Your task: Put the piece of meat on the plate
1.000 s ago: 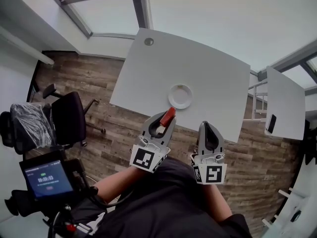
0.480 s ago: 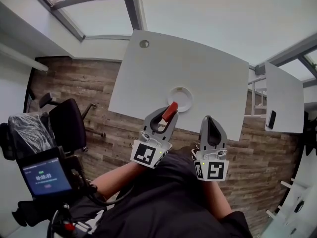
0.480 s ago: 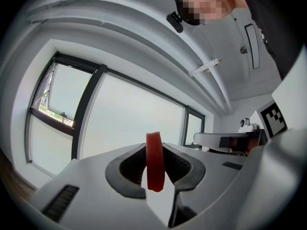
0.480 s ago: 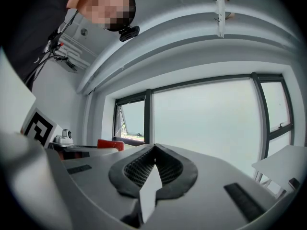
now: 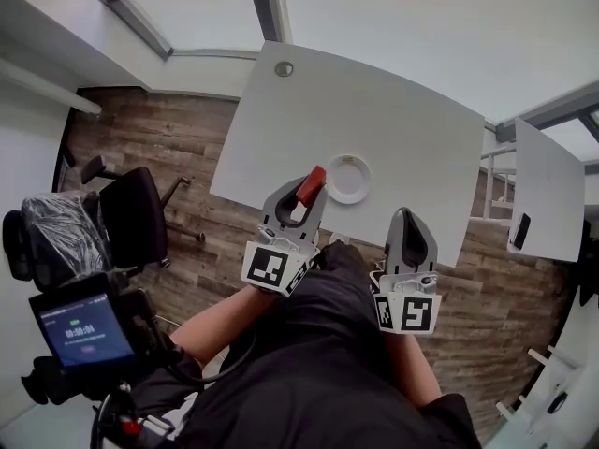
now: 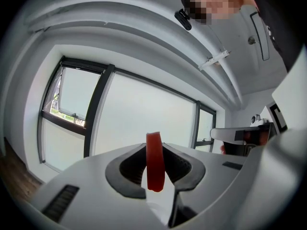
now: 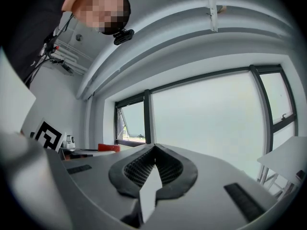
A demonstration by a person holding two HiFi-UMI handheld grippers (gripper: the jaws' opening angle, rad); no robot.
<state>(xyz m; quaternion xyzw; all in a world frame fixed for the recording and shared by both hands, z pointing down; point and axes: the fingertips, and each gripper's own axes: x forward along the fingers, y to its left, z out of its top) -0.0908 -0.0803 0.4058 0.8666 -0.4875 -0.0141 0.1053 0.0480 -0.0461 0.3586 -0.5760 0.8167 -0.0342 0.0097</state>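
Your left tongs pinch the red piece of meat near the plate on the table; your right tongs are pressed together.

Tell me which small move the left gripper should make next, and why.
Probably shift the left gripper rightward in the head view, over the plate: its jaws clamp the piece of meat, which hangs beside the plate's left rim, not above it.
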